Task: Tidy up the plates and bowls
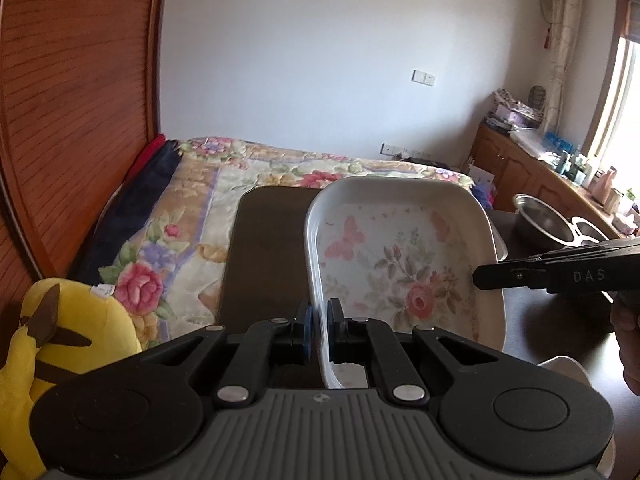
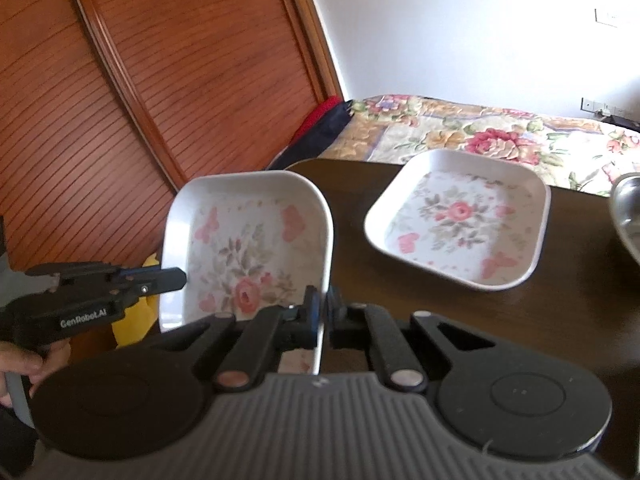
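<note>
Above dark table [image 2: 460, 320] | white floral square plate [image 2: 248, 248] | both tools pinching opposite rims, seemingly lifted

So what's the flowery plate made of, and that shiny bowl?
The held flowery plate looks like melamine plastic or glazed ceramic: smooth white rim, printed roses and butterflies, soft gloss. I can't tell which. The shiny bowl looks like stainless steel: grey, mirror-like, reflecting light. Both tongs pinch the plate's rim.

Two floral square plates [image 2: 248, 240] [image 2: 460, 220], two steel bowls [image 1: 540, 220] [image 1: 588, 232], two claws [image 1: 320, 320] [image 2: 322, 308].
</note>
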Demonstrator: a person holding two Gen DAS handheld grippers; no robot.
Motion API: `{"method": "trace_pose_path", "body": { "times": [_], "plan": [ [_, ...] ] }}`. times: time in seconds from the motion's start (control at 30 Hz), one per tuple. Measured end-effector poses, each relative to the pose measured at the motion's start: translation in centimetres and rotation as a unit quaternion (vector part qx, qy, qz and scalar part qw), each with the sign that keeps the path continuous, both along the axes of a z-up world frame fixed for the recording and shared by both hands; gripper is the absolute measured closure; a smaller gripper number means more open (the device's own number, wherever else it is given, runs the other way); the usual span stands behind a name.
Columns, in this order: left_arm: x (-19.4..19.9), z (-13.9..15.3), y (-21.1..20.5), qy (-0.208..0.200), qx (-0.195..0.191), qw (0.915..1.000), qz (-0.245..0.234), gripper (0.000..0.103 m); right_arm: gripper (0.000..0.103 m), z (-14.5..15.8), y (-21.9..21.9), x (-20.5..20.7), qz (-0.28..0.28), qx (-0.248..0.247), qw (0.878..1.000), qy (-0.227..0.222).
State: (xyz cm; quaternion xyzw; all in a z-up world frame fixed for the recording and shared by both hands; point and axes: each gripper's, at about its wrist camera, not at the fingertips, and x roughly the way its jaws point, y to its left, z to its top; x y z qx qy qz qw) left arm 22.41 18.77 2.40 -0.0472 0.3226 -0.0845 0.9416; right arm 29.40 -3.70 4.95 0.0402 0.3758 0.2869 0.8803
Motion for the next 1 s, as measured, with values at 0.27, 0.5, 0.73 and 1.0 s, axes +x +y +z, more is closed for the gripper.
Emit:
{"method": "trace_pose_path", "body": {
  "times": [0.27, 0.5, 0.73, 1.0],
  "plan": [
    [-1.6, 1.5, -2.7, -0.019, 0.004, 0.9996, -0.019, 0.068, 0.097, 1.4, -3.0, -2.0, -0.017, 0.007, 1.000, -0.023],
    [-3.6, 2.3, -5.0, -0.033, 0.004, 0.9986, -0.040, 0.068, 0.097, 2.0, -5.4, -4.3, -0.035, 0.008, 0.999, -0.034],
    [-6.4, 2.7, -7.1, -0.043, 0.008, 0.9972, -0.061, 0.068, 0.097, 2.4, -7.8, -7.1, -0.048, 0.008, 0.998, -0.044],
    [-10.1, 1.6, -8.6, -0.041, 0.002, 0.9963, -0.075, 0.068, 0.097, 1.9, -9.6, -10.4, -0.054, 0.003, 0.997, -0.050]
  ]
}}
